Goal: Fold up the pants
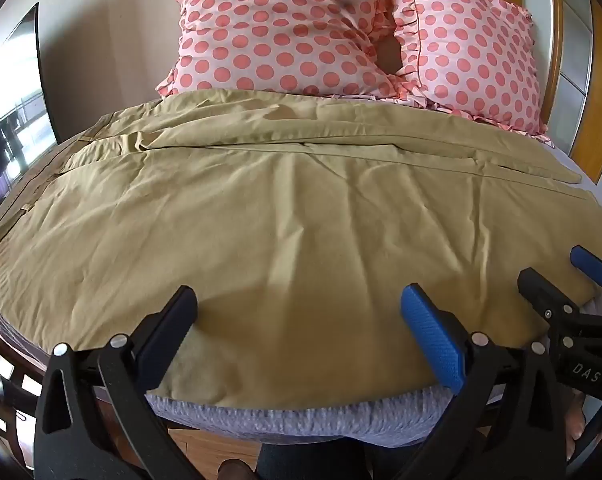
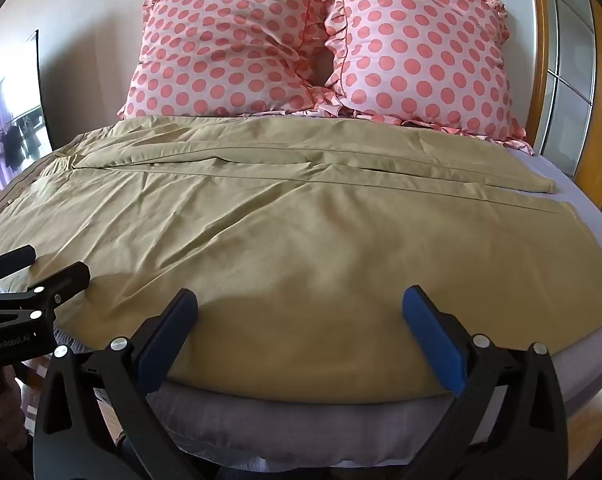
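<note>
Khaki pants (image 1: 301,208) lie spread flat across the bed, waistband at the left, leg ends at the right; they show in the right wrist view (image 2: 301,232) too. My left gripper (image 1: 299,312) is open and empty, hovering over the near edge of the pants. My right gripper (image 2: 301,312) is open and empty over the same near edge, further right. The right gripper shows at the right of the left wrist view (image 1: 557,276), and the left gripper shows at the left of the right wrist view (image 2: 49,264).
Two pink polka-dot pillows (image 1: 285,28) (image 2: 421,48) stand against the wall behind the pants. A grey-lilac sheet (image 2: 573,196) covers the mattress. A wooden door frame (image 2: 537,40) is at the right, wooden floor below the bed's near edge.
</note>
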`<state>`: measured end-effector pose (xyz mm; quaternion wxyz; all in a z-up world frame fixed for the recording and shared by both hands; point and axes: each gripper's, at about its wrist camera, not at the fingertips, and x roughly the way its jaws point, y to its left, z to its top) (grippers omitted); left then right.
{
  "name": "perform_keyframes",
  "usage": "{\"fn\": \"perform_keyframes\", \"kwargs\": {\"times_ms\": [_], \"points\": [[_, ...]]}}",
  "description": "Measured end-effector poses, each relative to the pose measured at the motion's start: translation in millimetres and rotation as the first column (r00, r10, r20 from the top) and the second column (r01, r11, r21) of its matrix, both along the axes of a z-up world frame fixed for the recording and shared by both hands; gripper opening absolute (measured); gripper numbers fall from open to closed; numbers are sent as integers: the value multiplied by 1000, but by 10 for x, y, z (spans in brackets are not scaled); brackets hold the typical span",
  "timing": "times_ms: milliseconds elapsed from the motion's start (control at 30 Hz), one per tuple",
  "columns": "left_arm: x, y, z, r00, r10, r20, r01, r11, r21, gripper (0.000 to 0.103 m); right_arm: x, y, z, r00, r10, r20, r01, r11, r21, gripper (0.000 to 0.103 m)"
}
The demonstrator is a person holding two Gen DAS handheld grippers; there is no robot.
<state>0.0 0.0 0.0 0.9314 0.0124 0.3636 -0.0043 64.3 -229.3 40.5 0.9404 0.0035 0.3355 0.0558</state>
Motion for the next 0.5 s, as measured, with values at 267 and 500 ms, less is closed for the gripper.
{"fn": "perform_keyframes", "kwargs": {"times_ms": [267, 500], "points": [[0, -1, 0, 1000, 0, 1, 0, 1000, 2, 101, 20, -2, 29, 1000, -1, 1, 1, 1000, 0, 102], [0, -1, 0, 1000, 0, 1, 0, 1000, 2, 101, 38, -4, 55, 1000, -1, 1, 1, 1000, 0, 102]]}}
